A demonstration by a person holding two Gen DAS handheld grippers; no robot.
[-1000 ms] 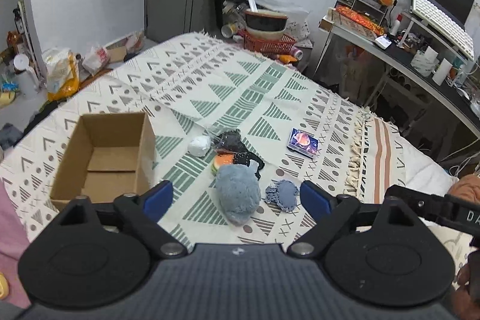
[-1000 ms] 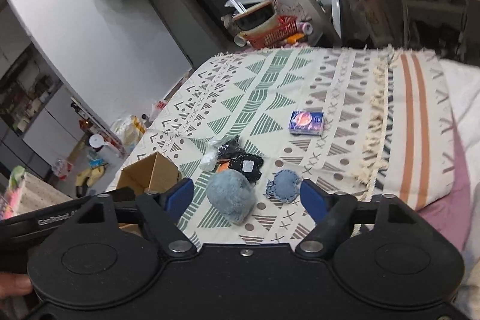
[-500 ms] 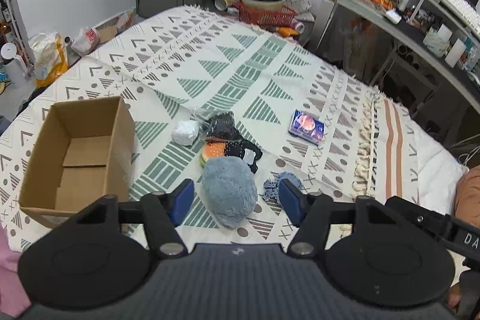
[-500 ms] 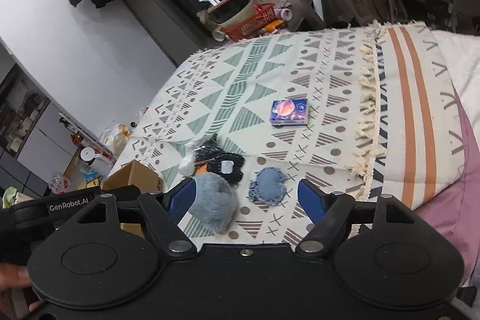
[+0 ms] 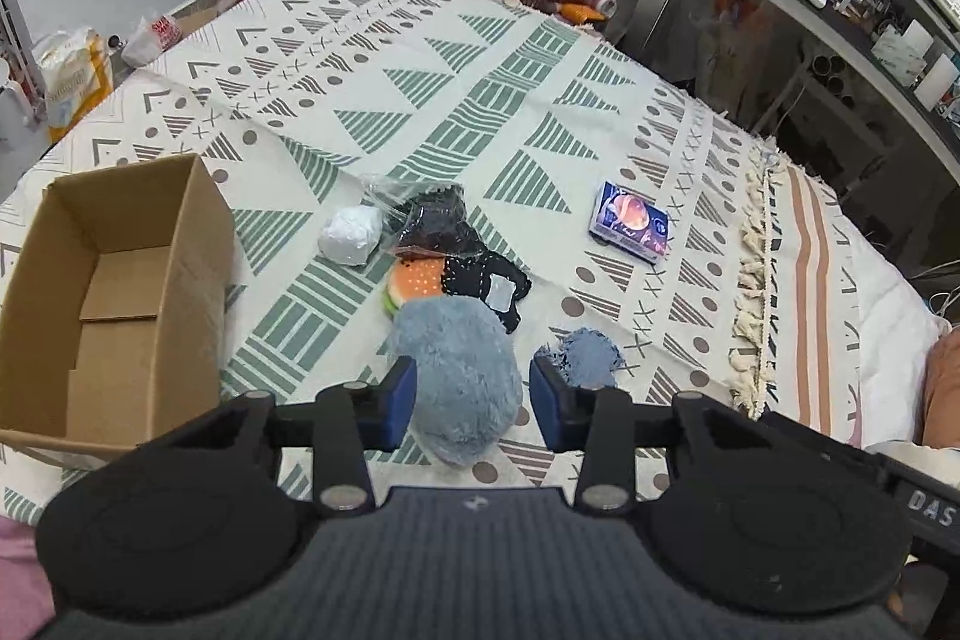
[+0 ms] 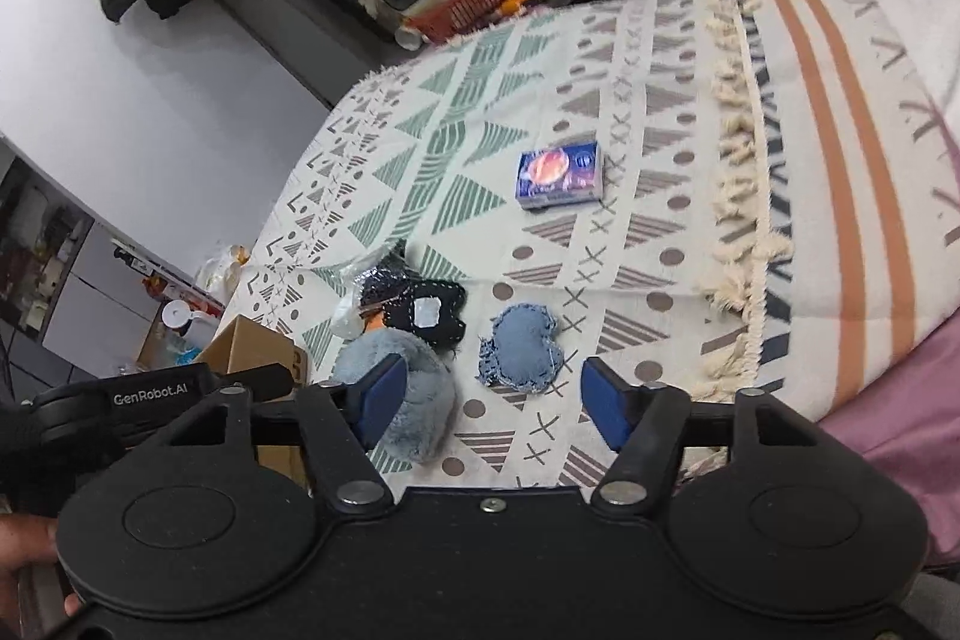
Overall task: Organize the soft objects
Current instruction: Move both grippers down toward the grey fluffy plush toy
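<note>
A fuzzy grey-blue plush (image 5: 459, 376), rounded and long-piled, is lying on the woven patterned blanket (image 5: 420, 58) near its near edge, and the left gripper (image 5: 471, 397) is straddling it with its blue pads at a narrowish gap, not clearly pressing the fur. The right gripper (image 6: 492, 400) is hovering spread wide and empty, with a frayed denim heart-shaped patch (image 6: 523, 355) lying flat between its fingers. The left view is showing the open, empty cardboard box (image 5: 114, 280) toward the blanket's left edge, a white crumpled ball (image 5: 351, 236) and an orange burger-like toy (image 5: 414, 283); the right view is hiding most of these. A glossy blue card box (image 6: 559, 173) is sitting farther in, toward the tasselled fringe
</note>
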